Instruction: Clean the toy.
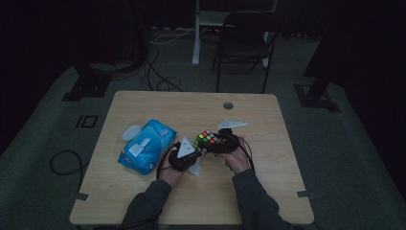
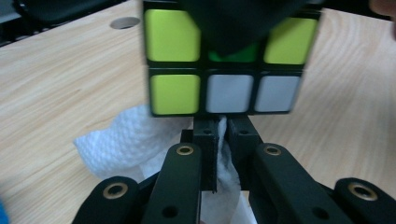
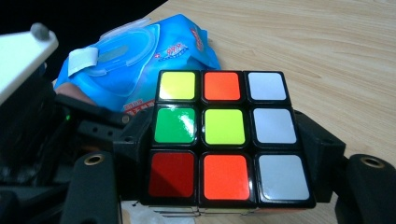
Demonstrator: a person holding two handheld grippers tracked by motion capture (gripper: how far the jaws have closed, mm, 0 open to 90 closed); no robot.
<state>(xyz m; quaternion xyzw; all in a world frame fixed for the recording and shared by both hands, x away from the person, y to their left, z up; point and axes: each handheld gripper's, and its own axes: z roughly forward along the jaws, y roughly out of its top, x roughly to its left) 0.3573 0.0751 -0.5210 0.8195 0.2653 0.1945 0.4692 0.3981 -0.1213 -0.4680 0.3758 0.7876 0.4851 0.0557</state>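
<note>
Cube and wipe partly hidden

The puzzle cube (image 2: 224, 70) is blurred, cut off at twelve o'clock; the white wipe (image 2: 130, 140) disappears behind the jaws at six.

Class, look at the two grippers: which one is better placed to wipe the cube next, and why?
Left. The left gripper is shut on the white wipe and sits right beneath the cube. The right gripper is shut on the cube's sides, holding it off the table, so it should only steady it.
</note>
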